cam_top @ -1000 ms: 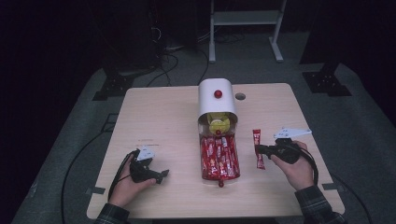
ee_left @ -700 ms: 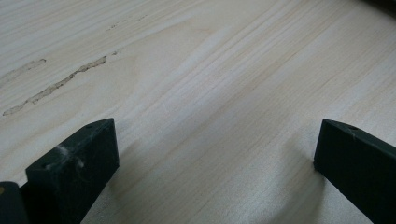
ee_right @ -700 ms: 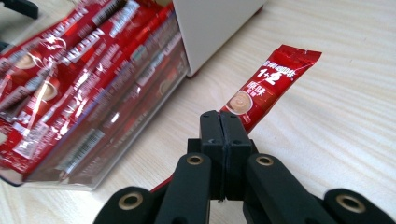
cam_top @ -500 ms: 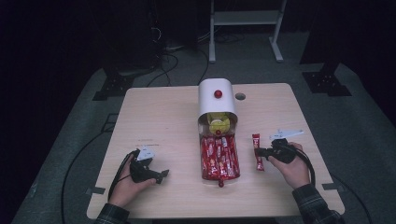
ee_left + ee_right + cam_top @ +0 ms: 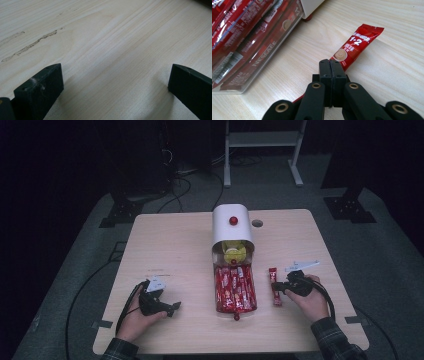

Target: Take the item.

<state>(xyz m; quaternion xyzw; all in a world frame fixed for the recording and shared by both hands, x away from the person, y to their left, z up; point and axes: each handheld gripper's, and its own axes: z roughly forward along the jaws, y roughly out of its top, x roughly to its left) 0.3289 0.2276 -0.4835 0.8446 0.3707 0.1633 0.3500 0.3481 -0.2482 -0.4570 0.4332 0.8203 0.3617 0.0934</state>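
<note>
Right gripper view looks along the right gripper (image 5: pixel 329 65), whose two black jaws are pressed together with a red coffee sachet (image 5: pixel 355 45) running under and between their tips; the red foil shows again below the linkage, so the jaws are clamped on the sachet. The sachet is a slim red stick with a crimped top end, printed "1+2" in white above Chinese characters and a small picture of a coffee cup. It lies flat on the pale wooden table (image 5: pixel 392 72), angled away from the jaws.

Just to one side stands a clear tray (image 5: pixel 249 82) packed with more red sachets (image 5: pixel 249 35); one of them reads "NESCAFE" along its length, and another carries a barcode.

From the high view, the right gripper (image 5: pixel 287 287) sits in the person's right hand (image 5: pixel 310 300) at the sachet (image 5: pixel 274 286), which lies just beside the tray (image 5: pixel 235 290) in front of a white dispenser (image 5: pixel 232 231) with a red knob (image 5: pixel 233 220).

Across the table, the left gripper (image 5: pixel 170 307) rests in the left hand (image 5: pixel 137 312); its own view shows its jaws wide apart over bare wood (image 5: pixel 112 50), holding nothing.
</note>
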